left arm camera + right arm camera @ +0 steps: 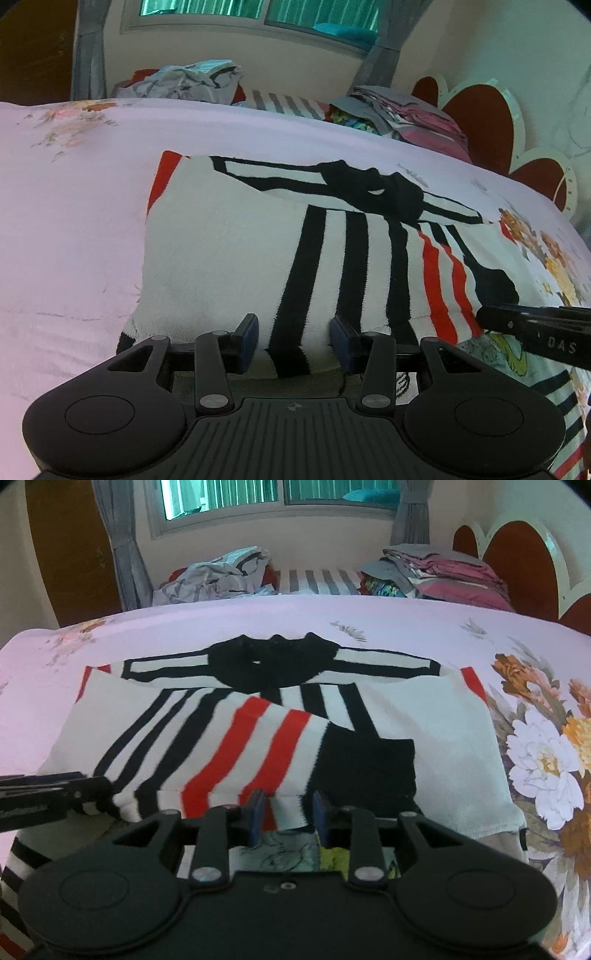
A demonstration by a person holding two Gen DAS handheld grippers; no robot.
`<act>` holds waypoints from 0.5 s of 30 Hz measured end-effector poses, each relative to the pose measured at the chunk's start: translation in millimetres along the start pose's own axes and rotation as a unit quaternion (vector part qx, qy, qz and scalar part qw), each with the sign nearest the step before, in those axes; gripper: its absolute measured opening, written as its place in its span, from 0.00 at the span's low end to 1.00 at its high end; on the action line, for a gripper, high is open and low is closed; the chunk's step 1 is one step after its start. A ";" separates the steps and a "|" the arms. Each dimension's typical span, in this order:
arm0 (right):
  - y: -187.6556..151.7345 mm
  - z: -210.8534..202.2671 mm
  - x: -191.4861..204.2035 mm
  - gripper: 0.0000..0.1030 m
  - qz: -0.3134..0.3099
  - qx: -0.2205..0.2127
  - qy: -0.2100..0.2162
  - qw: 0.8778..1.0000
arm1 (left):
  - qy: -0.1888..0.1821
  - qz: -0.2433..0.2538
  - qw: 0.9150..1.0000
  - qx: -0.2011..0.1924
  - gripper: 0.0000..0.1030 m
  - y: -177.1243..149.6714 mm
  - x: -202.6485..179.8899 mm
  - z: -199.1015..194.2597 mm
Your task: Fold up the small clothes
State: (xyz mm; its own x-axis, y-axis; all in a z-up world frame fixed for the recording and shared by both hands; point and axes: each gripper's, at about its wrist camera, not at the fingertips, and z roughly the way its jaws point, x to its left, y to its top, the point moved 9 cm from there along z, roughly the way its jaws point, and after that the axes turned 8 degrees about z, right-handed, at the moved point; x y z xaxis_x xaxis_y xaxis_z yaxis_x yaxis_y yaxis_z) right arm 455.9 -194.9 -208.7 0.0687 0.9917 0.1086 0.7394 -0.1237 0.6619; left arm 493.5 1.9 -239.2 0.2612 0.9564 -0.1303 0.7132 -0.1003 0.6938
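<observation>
Bare bedsheet (74,221) is lying open left of the sweater (236,738); clothes piles (436,572) (far edge) are crowding the far side.

I am looking at a white sweater (454,738) showing black and red stripes, a black collar and a black cuff. It is lying on a pale pink bedsheet (74,229) printed with orange and white flowers at the right.
</observation>
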 end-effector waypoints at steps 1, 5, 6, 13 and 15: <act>-1.7 -2.5 3.0 0.28 0.001 0.000 0.001 1.000 | -0.002 0.001 1.000 0.000 0.42 0.2 0.1 -0.4; -8.1 -10.9 8.0 0.32 0.008 -0.001 -0.007 1.000 | -0.013 0.008 1.000 -0.001 0.43 0.3 -0.2 -2.7; -9.8 -12.7 8.2 0.33 0.011 0.000 -0.009 1.000 | -0.015 0.008 1.000 -0.001 0.43 0.5 -0.2 -3.8; -7.5 -20.1 14.1 0.33 0.022 -0.014 -0.016 1.000 | -0.041 0.022 0.999 -0.016 0.57 6.2 -8.2 -20.8; -0.9 -19.3 16.0 0.33 0.015 -0.020 -0.018 1.000 | -0.044 0.022 0.999 -0.016 0.57 7.0 -9.1 -21.1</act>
State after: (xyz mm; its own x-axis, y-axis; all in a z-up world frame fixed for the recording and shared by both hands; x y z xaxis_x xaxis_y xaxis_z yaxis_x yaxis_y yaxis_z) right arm 443.4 -179.7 -193.3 0.1162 0.9879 0.1027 0.7086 -0.1549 0.6884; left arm 482.4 -1.8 -218.1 0.3494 0.9233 -0.1594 0.6792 -0.1323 0.7219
